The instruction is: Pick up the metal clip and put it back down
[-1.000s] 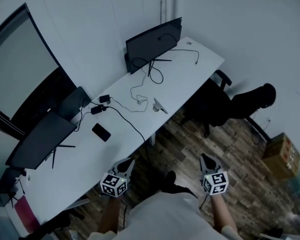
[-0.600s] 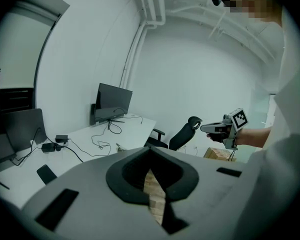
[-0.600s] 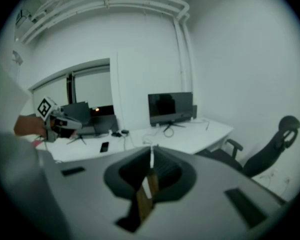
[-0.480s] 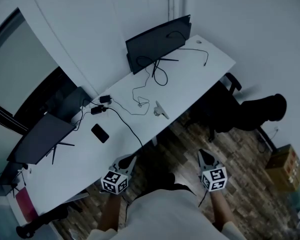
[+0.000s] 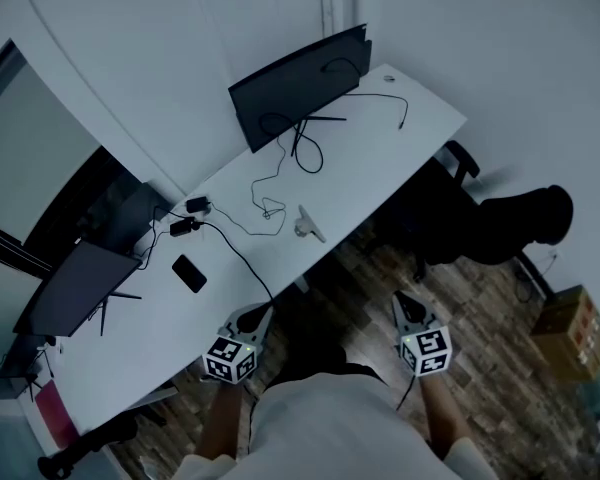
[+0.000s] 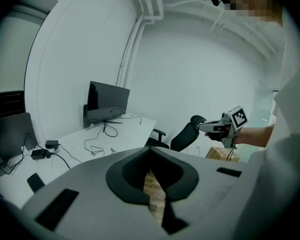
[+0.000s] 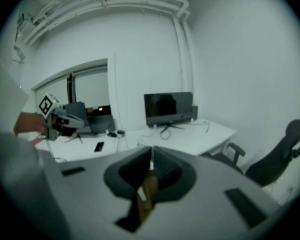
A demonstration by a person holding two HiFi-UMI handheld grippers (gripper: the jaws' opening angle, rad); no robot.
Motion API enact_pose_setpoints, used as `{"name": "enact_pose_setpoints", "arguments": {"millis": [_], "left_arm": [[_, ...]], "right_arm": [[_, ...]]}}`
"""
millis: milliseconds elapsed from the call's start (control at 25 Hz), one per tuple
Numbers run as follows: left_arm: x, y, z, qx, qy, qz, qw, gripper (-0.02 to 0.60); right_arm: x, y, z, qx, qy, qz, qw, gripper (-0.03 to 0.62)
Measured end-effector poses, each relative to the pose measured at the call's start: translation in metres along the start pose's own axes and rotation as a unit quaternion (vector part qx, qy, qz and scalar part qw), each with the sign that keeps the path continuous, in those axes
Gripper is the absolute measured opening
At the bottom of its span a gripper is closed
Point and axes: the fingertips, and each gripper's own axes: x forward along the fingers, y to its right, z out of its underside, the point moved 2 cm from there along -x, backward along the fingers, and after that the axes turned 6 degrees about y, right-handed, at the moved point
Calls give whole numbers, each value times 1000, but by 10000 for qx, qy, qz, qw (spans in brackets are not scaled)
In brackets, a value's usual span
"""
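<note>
The metal clip (image 5: 307, 225) is small and silvery. It lies on the white table (image 5: 380, 158) near the front edge, next to a coiled thin cable, with nothing touching it. In the left gripper view the clip (image 6: 113, 150) shows just above the gripper's body. My left gripper (image 5: 252, 316) is shut and empty. It hovers at the table's front edge, well short of the clip. My right gripper (image 5: 404, 301) is also shut and empty, held over the wooden floor to the right of the table. Each gripper shows in the other's view: the left gripper (image 7: 70, 120) and the right gripper (image 6: 205, 126).
A dark monitor (image 5: 298, 88) stands at the table's back with black cables in front. A black phone (image 5: 189, 273) and a charger (image 5: 185, 225) lie to the left. A second screen (image 5: 75, 288) sits further left. An office chair (image 5: 500, 223) and a cardboard box (image 5: 570, 333) stand at the right.
The head view has shifted a little, so the table sits slightly further left in the frame. Both grippers stay low and shut. The clip has not moved on the table.
</note>
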Motion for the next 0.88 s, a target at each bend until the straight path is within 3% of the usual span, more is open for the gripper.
{"name": "enact_pose_setpoints", "arguments": {"millis": [440,880], "left_arm": [[35,-10,1,-107,-138,157,9997,32],[93,-64,-18,-139,-258,510,9983,32]], "right_arm": [[20,12,3,51,-181,71,9998,37],[74,22,-11,46,-355,291,9989,37]]}}
